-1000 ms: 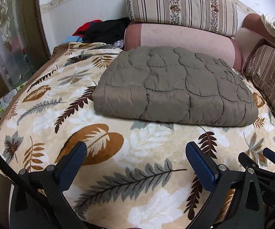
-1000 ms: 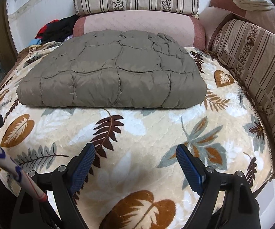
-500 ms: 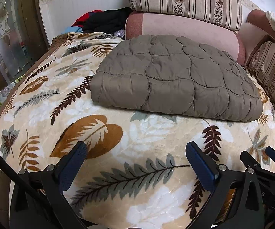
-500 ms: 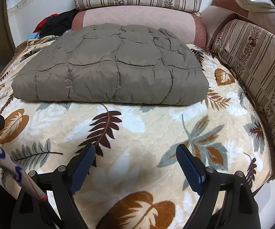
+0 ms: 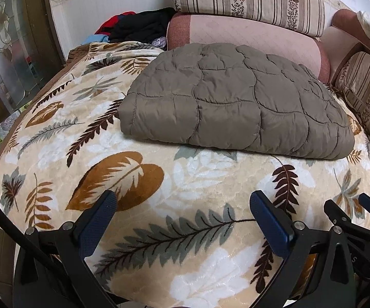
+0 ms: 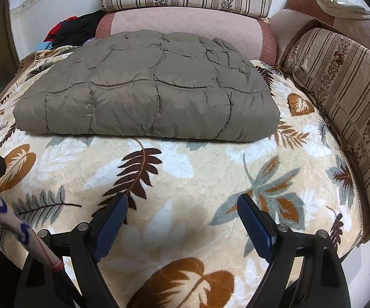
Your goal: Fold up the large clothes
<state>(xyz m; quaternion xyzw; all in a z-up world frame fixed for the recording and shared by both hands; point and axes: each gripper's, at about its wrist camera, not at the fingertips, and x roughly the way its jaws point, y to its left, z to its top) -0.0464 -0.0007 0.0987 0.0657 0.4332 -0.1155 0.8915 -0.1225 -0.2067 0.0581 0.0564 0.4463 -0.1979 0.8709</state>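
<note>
On the leaf-print blanket (image 5: pixel 190 179): folded quilted jacket (image 5: pixel 236 107), near the cushions.
Left gripper (image 5: pixel 182 205): jaws wide, empty.
Right gripper (image 6: pixel 182 205): jaws wide, empty.
Risk: puffy padding may spring the fold open; pinching one layer would drag it apart.

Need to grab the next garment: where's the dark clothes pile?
In both views, the clothes pile sits far left, behind the leaf-print blanket, left of the pink cushion.

Probably home: cushioned sofa (image 6: pixel 339 82)
</note>
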